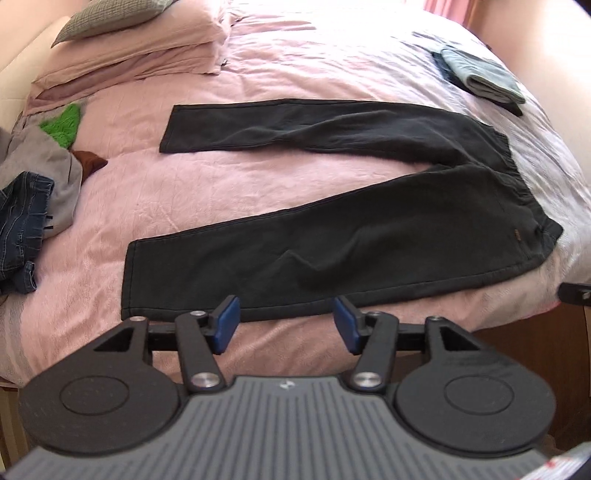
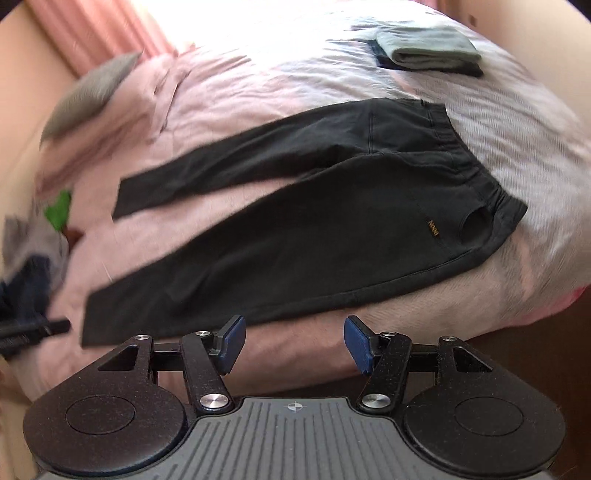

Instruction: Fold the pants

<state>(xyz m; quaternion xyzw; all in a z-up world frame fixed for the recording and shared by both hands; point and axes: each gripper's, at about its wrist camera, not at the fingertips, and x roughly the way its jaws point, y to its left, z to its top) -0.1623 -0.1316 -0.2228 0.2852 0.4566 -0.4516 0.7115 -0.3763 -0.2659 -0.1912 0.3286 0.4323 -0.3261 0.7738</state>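
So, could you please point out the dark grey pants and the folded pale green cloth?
Dark grey pants (image 1: 332, 236): left wrist view, near leg's middle.
Folded pale green cloth (image 2: 428, 48): right wrist view, top surface.

This is a bedroom in a home. A bed (image 1: 258, 192) under a pink cover fills both views. Stacked pink pillows (image 1: 147, 55) and a grey cushion (image 1: 107, 18) lie at the bed's head end. A pile of loose clothes (image 1: 37, 192) sits near the pillows, folded garments (image 1: 480, 77) at the bed's far corner, and pink curtains (image 2: 103, 33) hang beyond the bed.
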